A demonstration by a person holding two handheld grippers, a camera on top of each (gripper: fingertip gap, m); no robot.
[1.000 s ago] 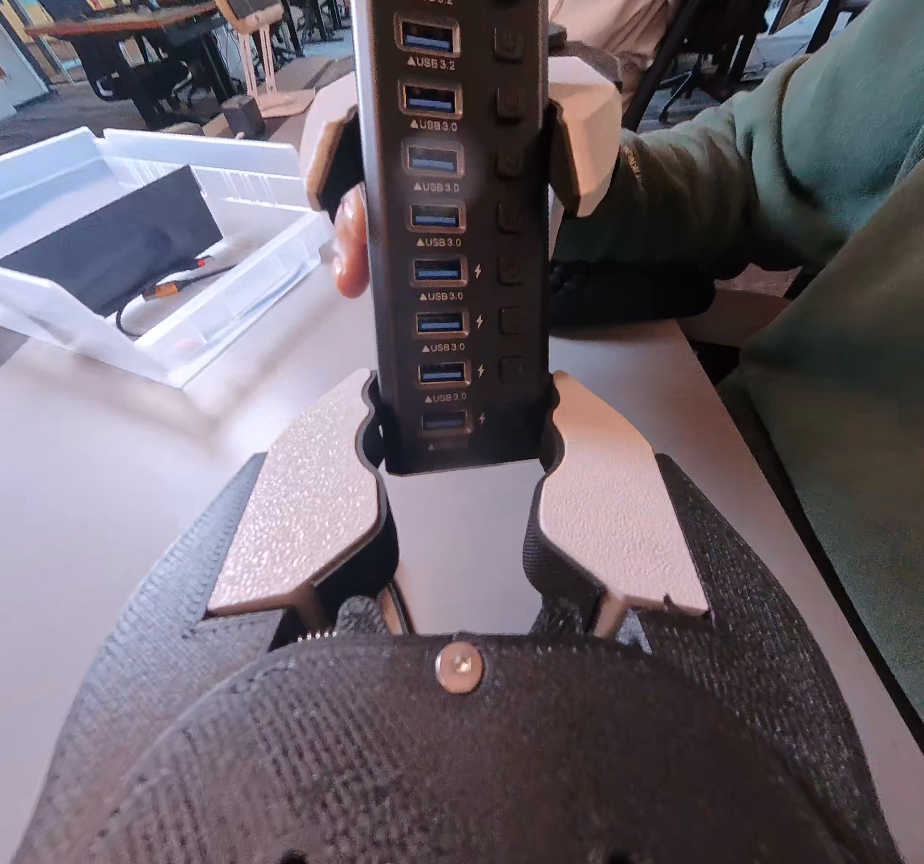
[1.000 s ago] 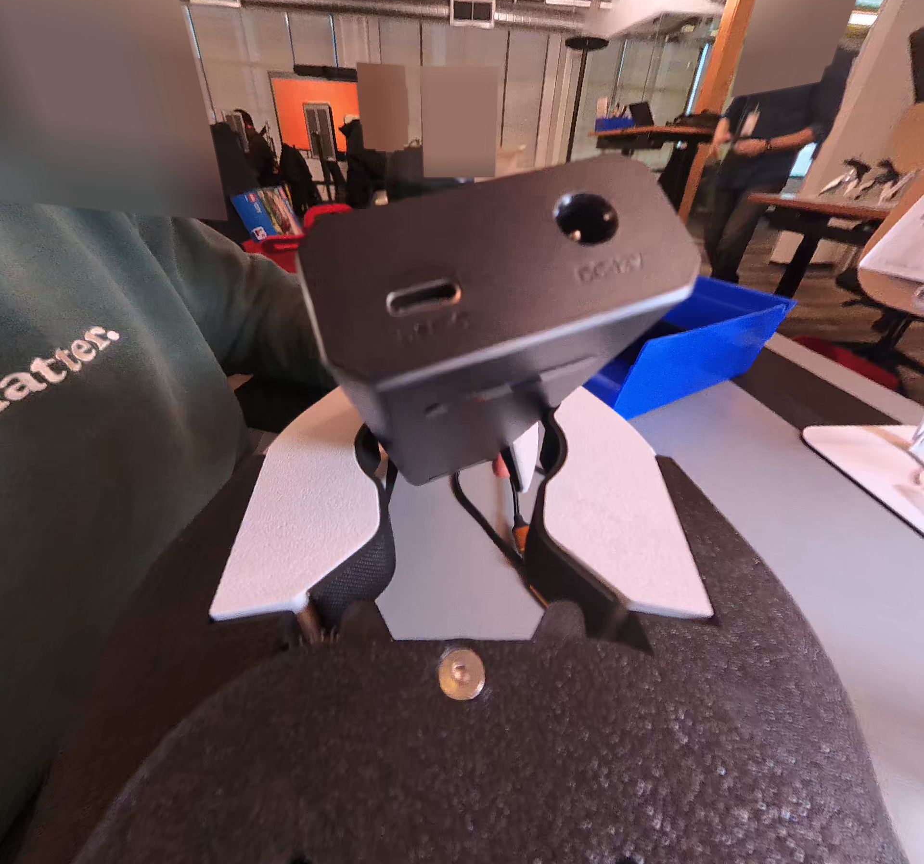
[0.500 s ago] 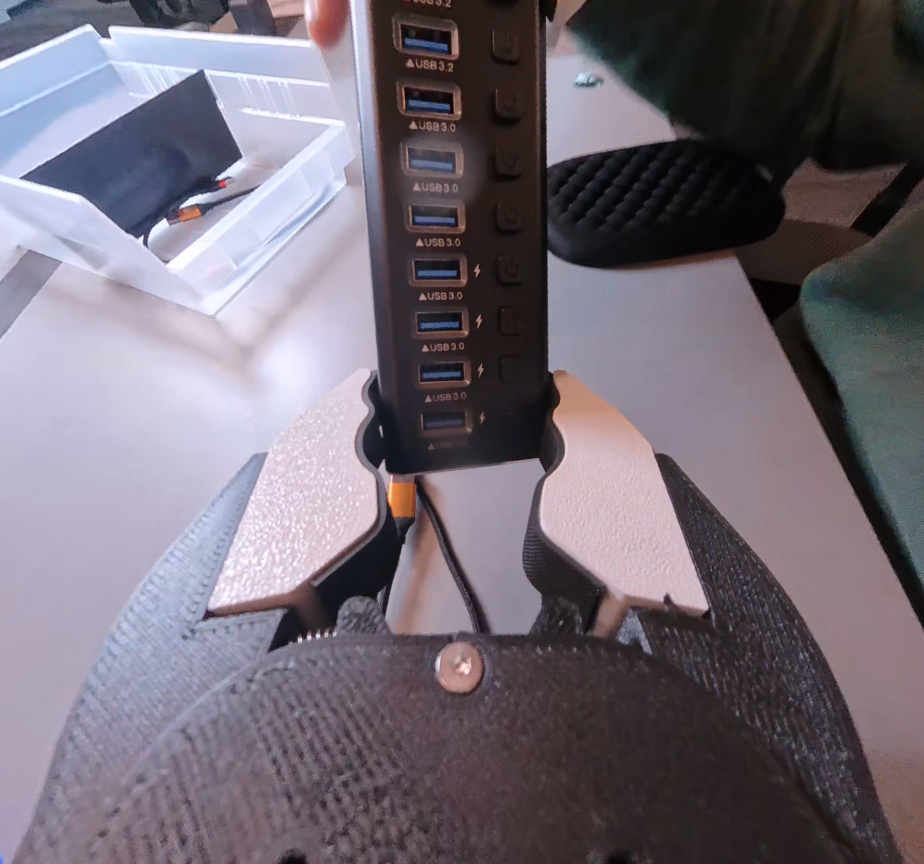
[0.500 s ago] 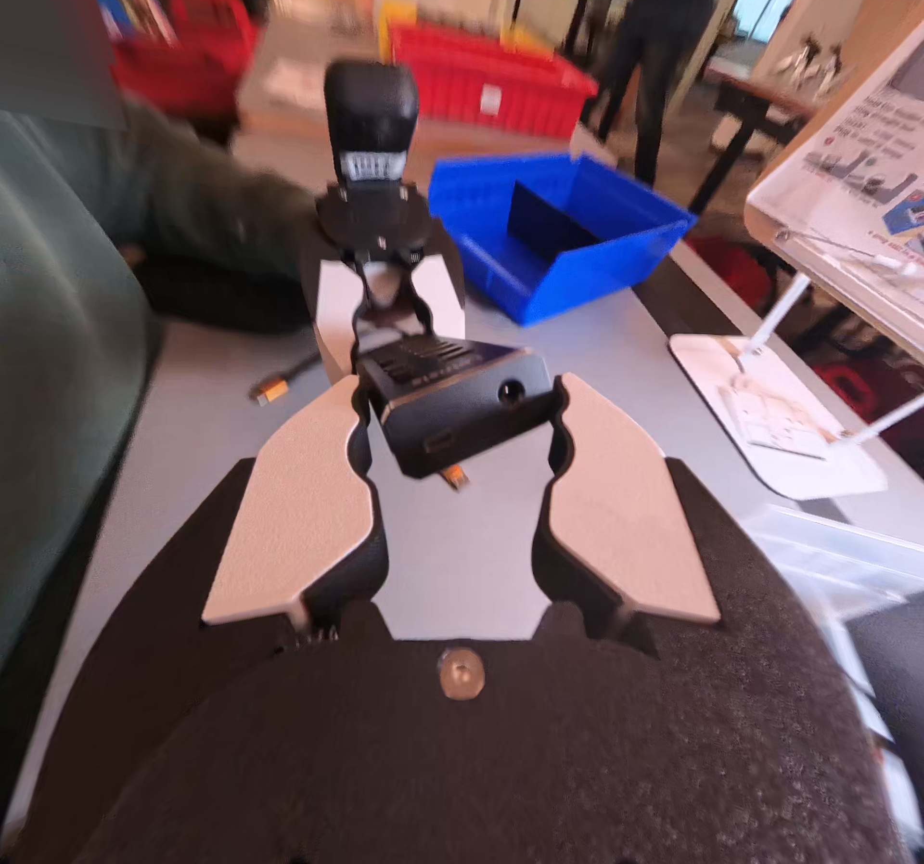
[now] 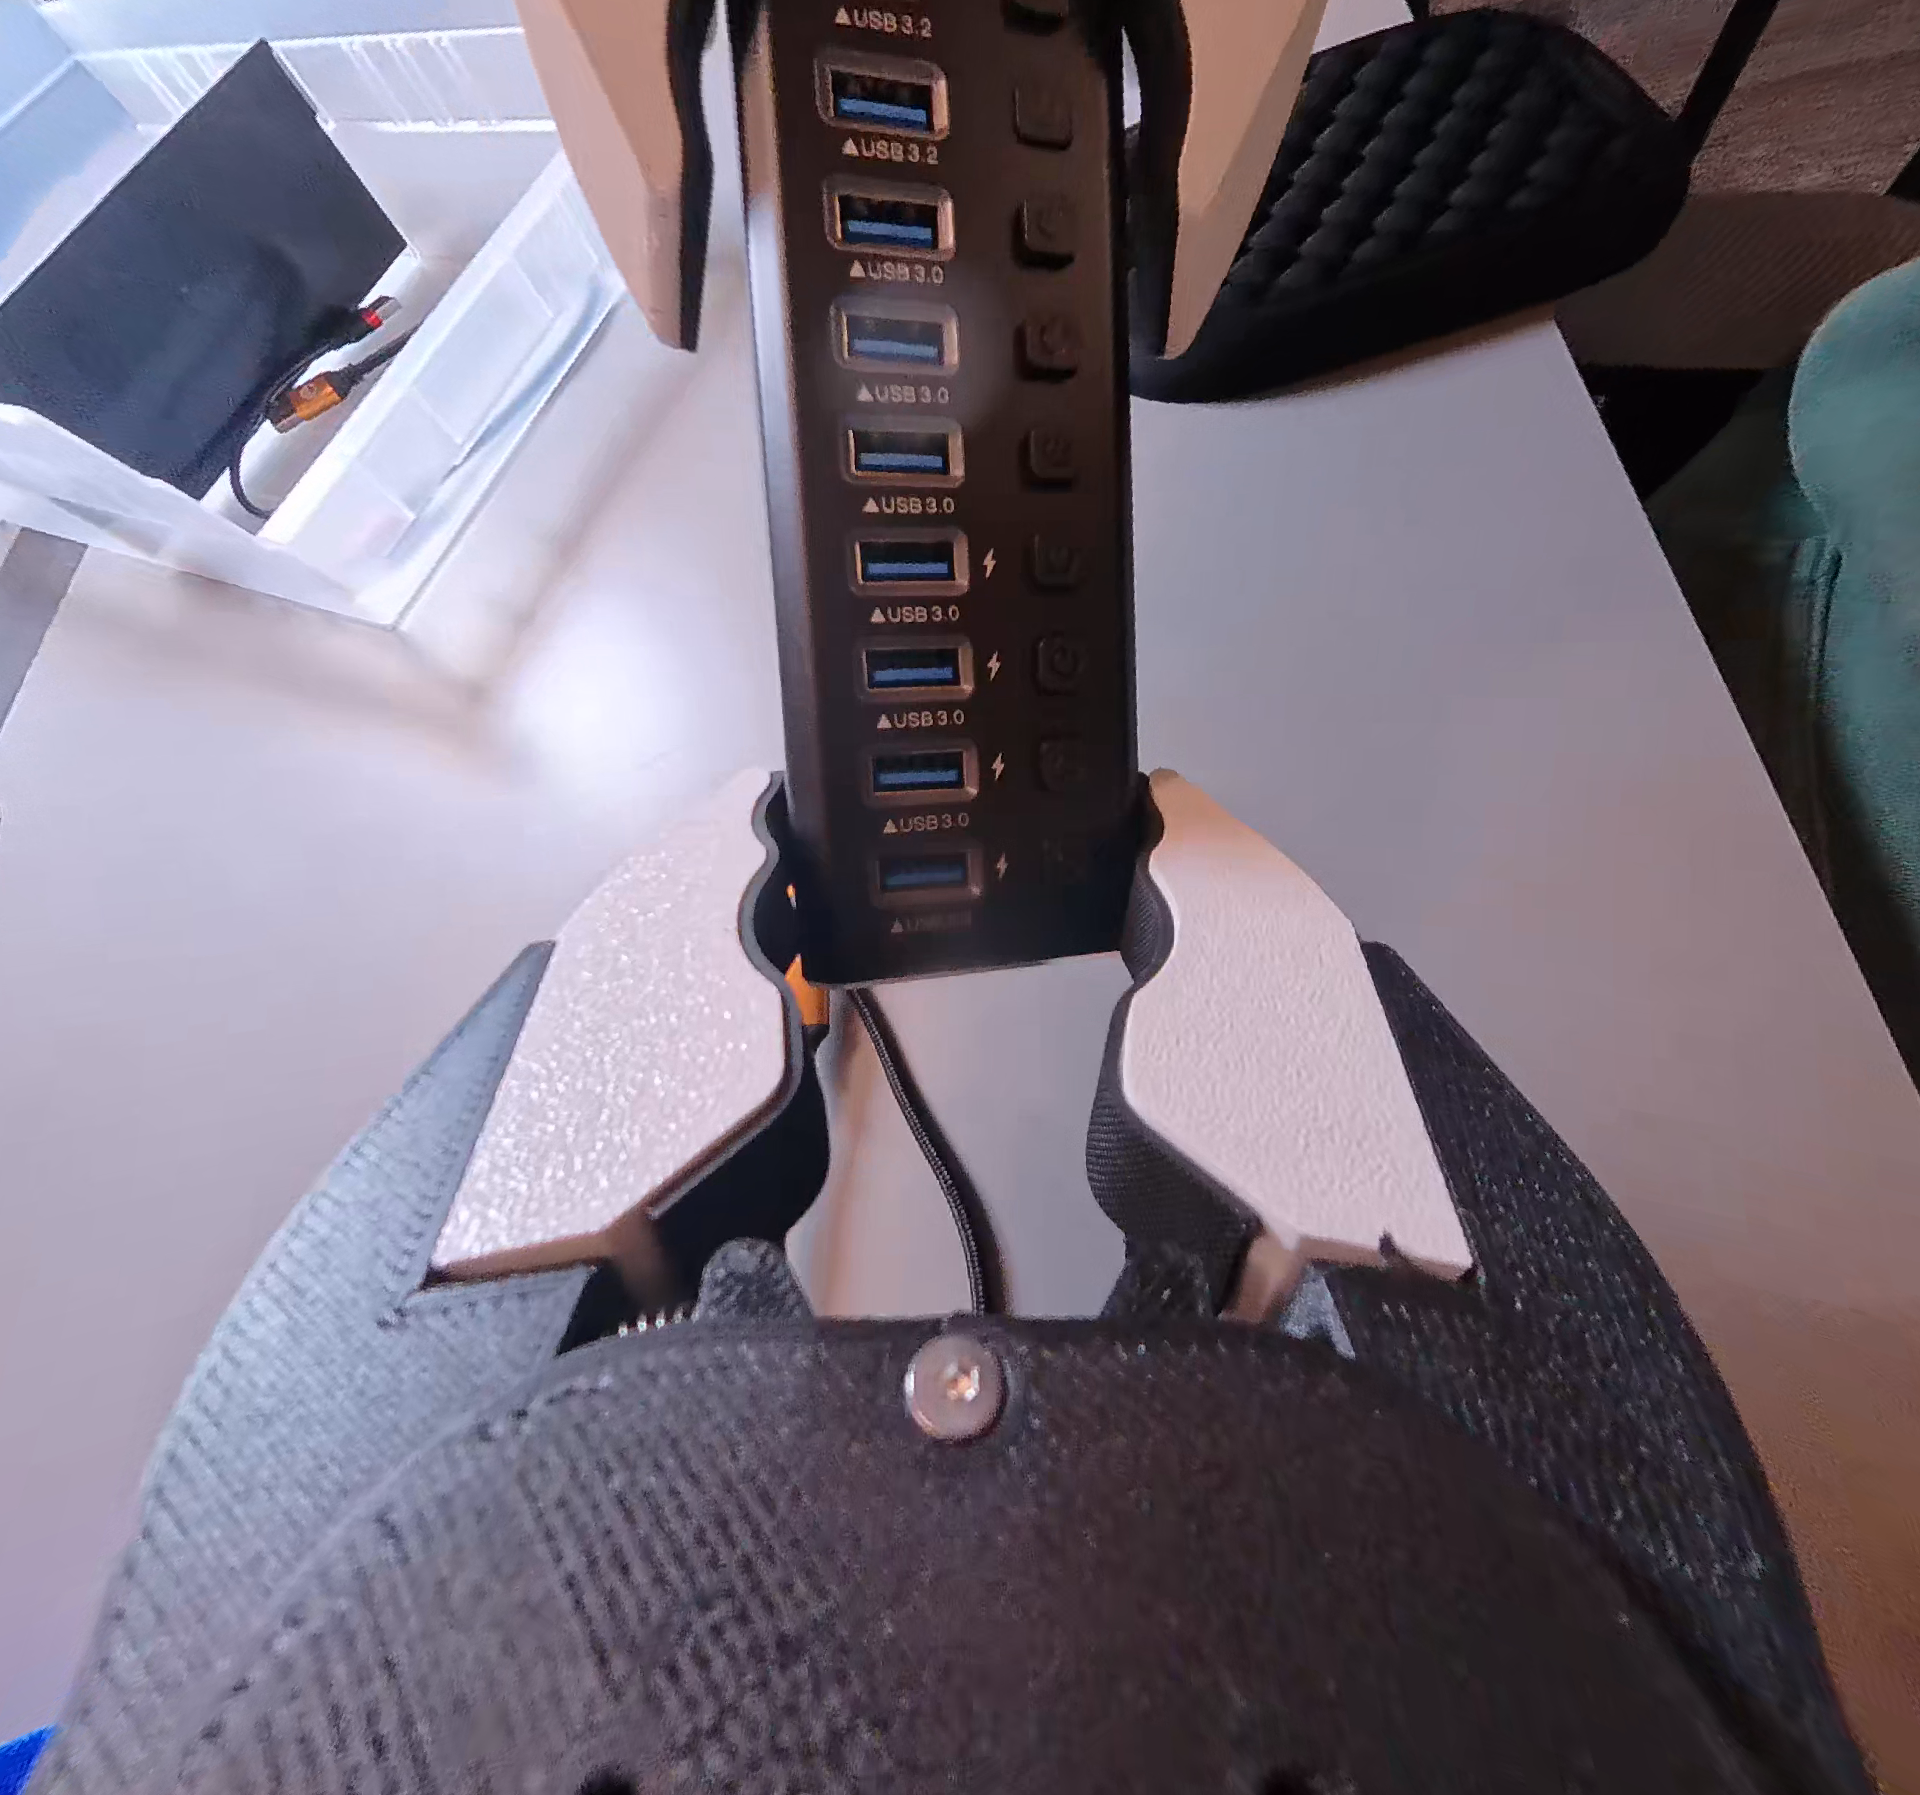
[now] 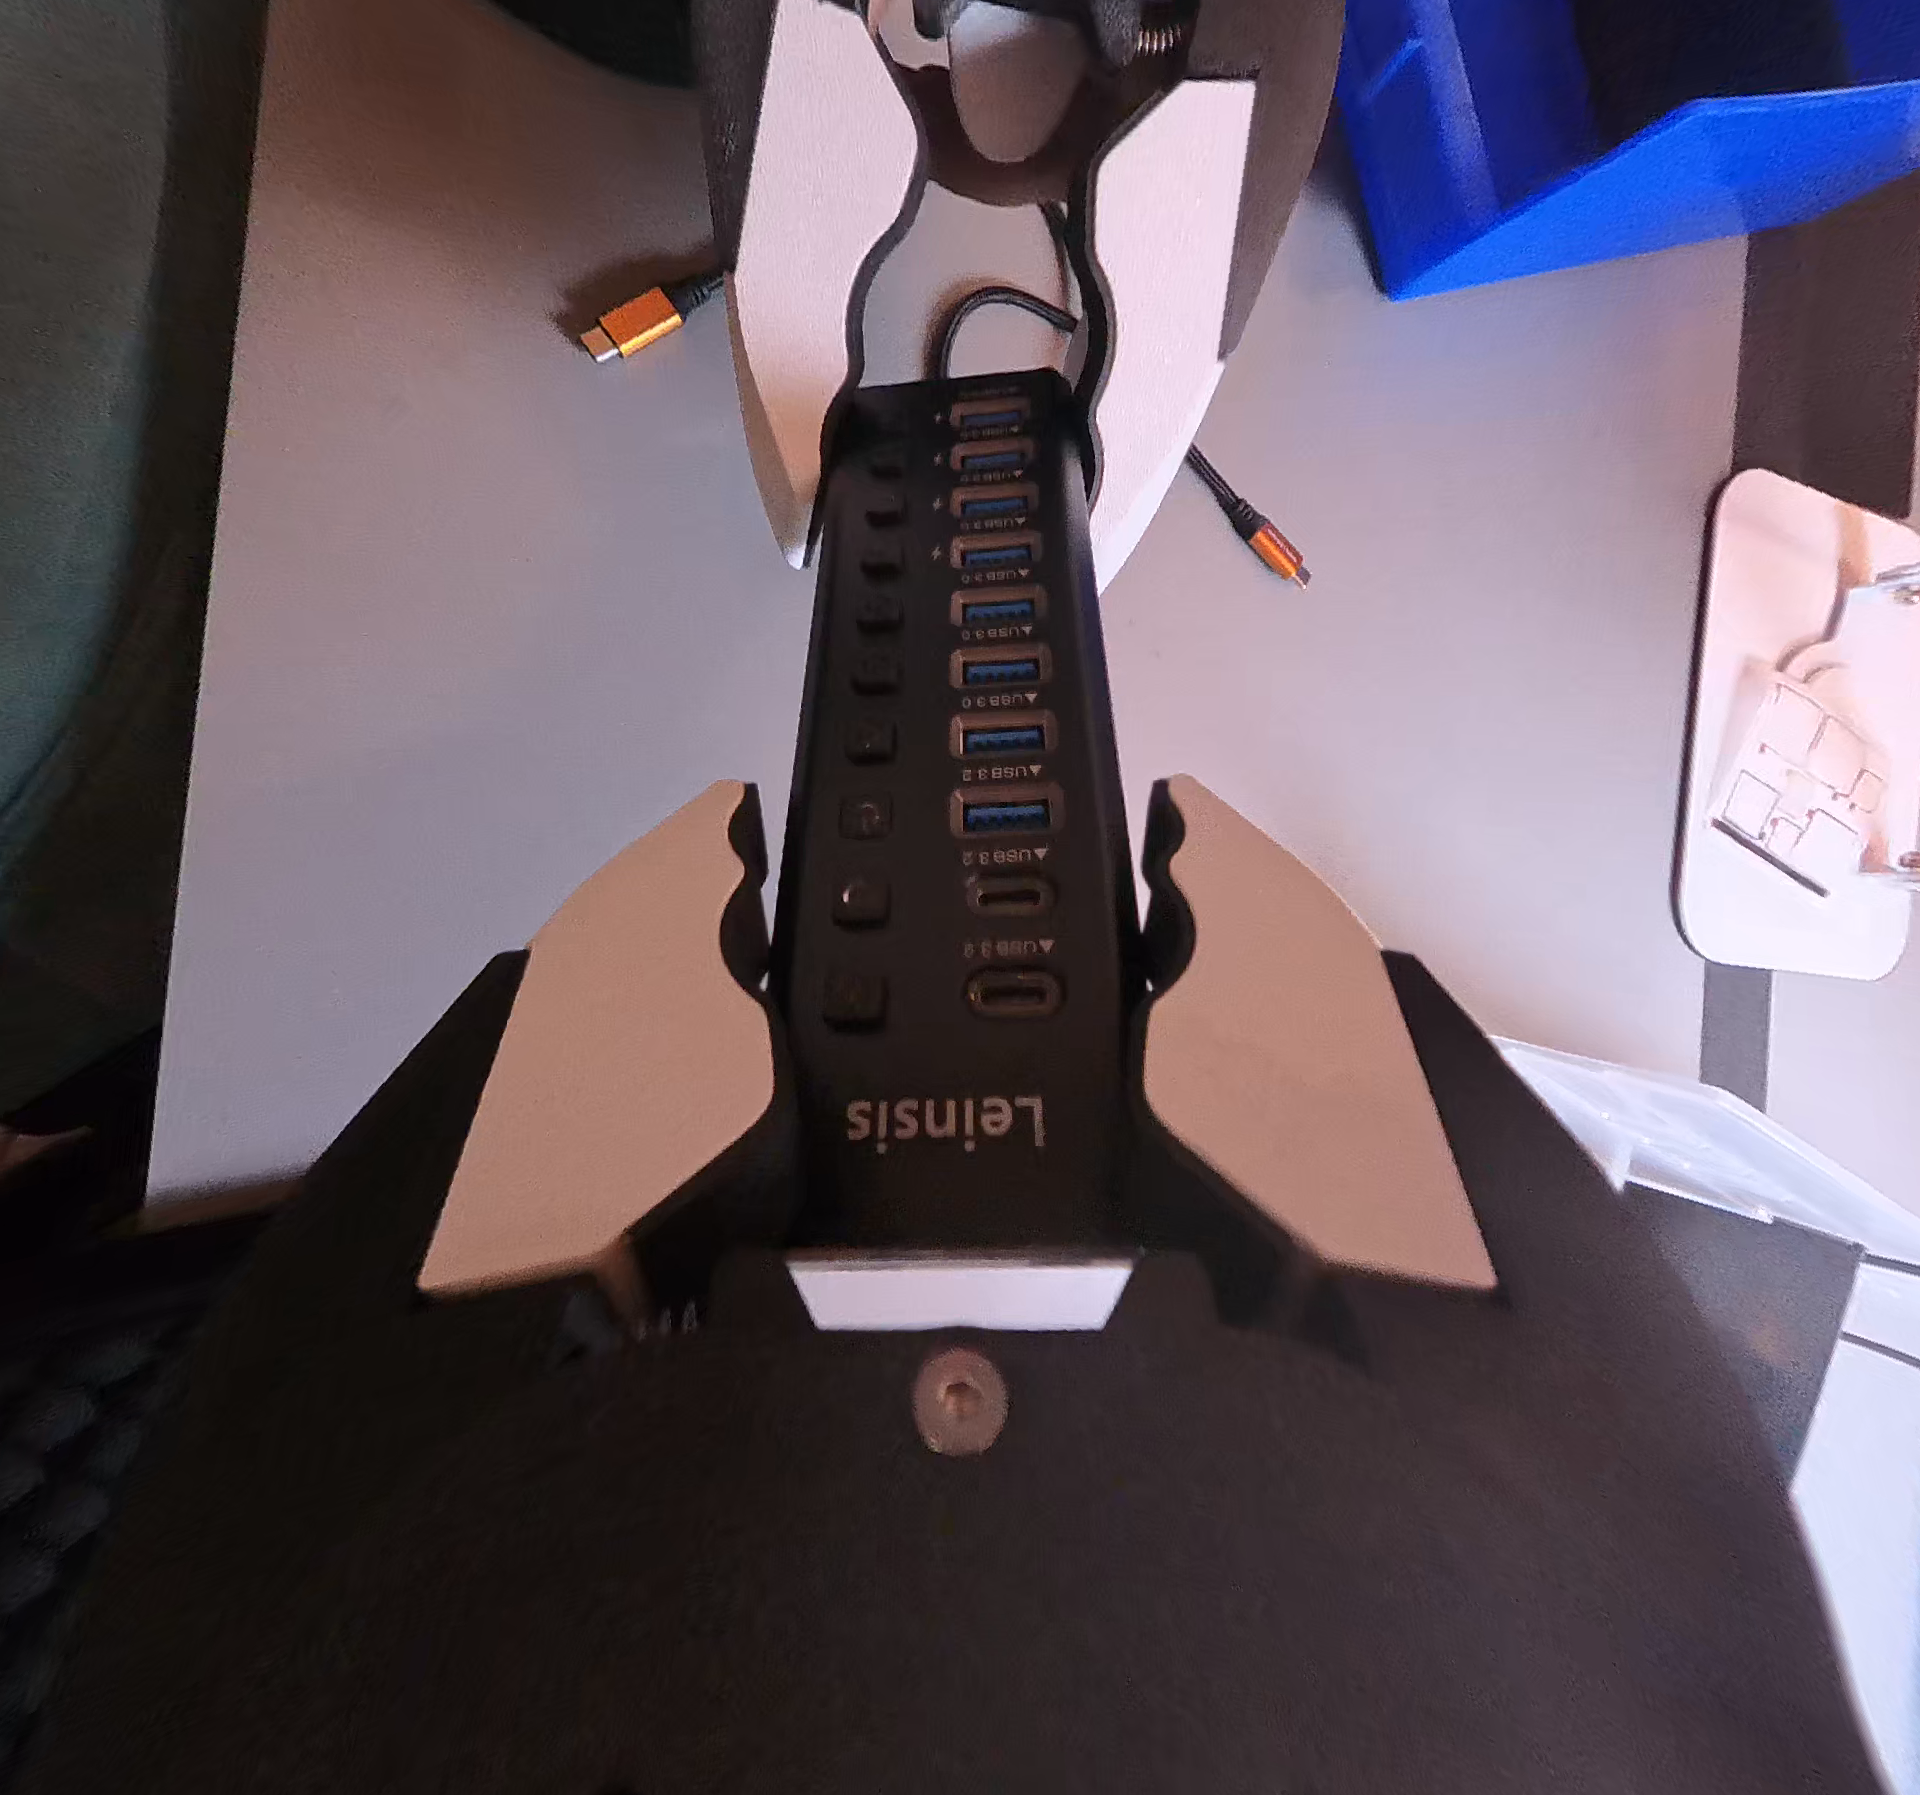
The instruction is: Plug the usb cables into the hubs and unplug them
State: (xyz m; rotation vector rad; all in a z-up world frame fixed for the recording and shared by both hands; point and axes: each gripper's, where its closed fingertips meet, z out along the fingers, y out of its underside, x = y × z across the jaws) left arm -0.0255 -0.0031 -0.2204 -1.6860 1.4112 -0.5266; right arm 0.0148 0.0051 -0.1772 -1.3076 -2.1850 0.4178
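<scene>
Centrally in both views sits one long black hub (image 5: 940, 457), held above the grey table (image 5: 312, 862) between two tools. At the lower middle of the left wrist view, the left tool (image 5: 961, 872) pinches the hub's near end, its white fingers (image 5: 644, 1070) pressed against both side walls. At the top of that frame the right tool (image 5: 914, 135) straddles the far end; in the right wrist view it (image 6: 951, 914) sits at centre with its fingers close along the hub's sides, but whether they press or leave a sliver of gap cannot be told.

Counted down the hub's face: eight blue-lined rectangular ports, two oval ports, and a column of ten small dark buttons beside them. Small white lettering sits under each port, and a pale brand word is printed at one end.

One black cable (image 6: 1003, 311) loops on the table; two orange plugs lie there, one (image 6: 639, 327) at upper left and one (image 6: 1273, 545) right of centre in the right wrist view. A third orange plug (image 5: 317, 389) lies in one clear bin (image 5: 499, 322) at upper left of the left wrist view. One blue bin (image 6: 1621, 156) fills the right view's upper right.
</scene>
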